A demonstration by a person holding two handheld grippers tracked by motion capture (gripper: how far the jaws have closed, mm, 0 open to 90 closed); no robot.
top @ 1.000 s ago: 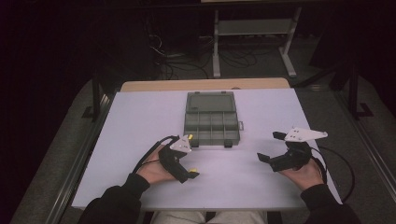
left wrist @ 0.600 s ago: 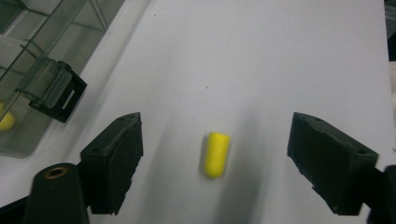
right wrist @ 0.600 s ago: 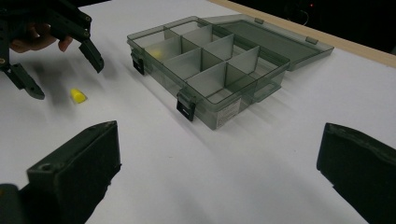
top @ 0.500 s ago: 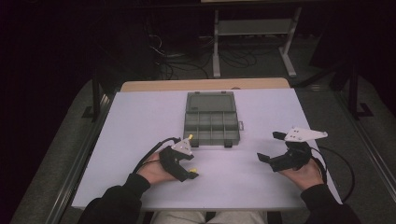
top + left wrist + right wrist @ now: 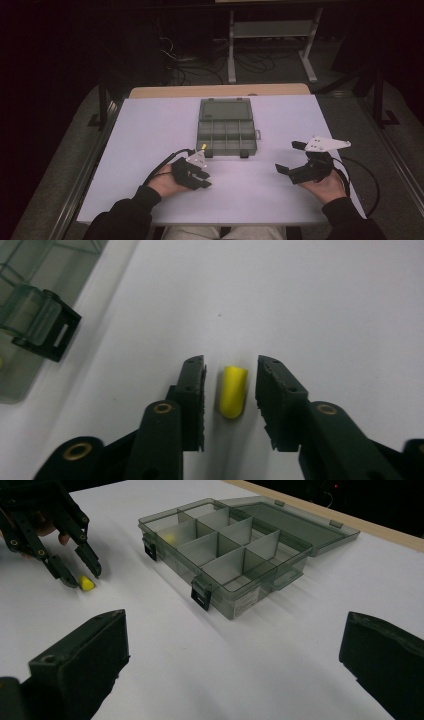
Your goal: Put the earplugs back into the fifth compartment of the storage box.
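Observation:
A small yellow cylinder-shaped piece [image 5: 232,390] lies on the white table [image 5: 150,130], near the front latch of a clear grey compartment box [image 5: 226,127] whose lid lies open. My left gripper [image 5: 231,361] points down over the piece with one jaw on each side. Its jaws have just been closing, and a thin gap still shows between each pad and the piece. From the right gripper view, the left gripper [image 5: 75,572] stands over the yellow piece [image 5: 86,583]. My right gripper [image 5: 289,156] rests at the table's right, jaws wide open and empty.
The box [image 5: 225,545] has several compartments, and one at its far left holds something yellow [image 5: 170,537]. A black latch [image 5: 55,335] juts from the box front. Cables trail from both grippers. A metal stand [image 5: 272,30] is beyond the table's far edge.
The left gripper's jaws have narrowed around the yellow piece. Neither hand has shifted, and the right gripper looks the same.

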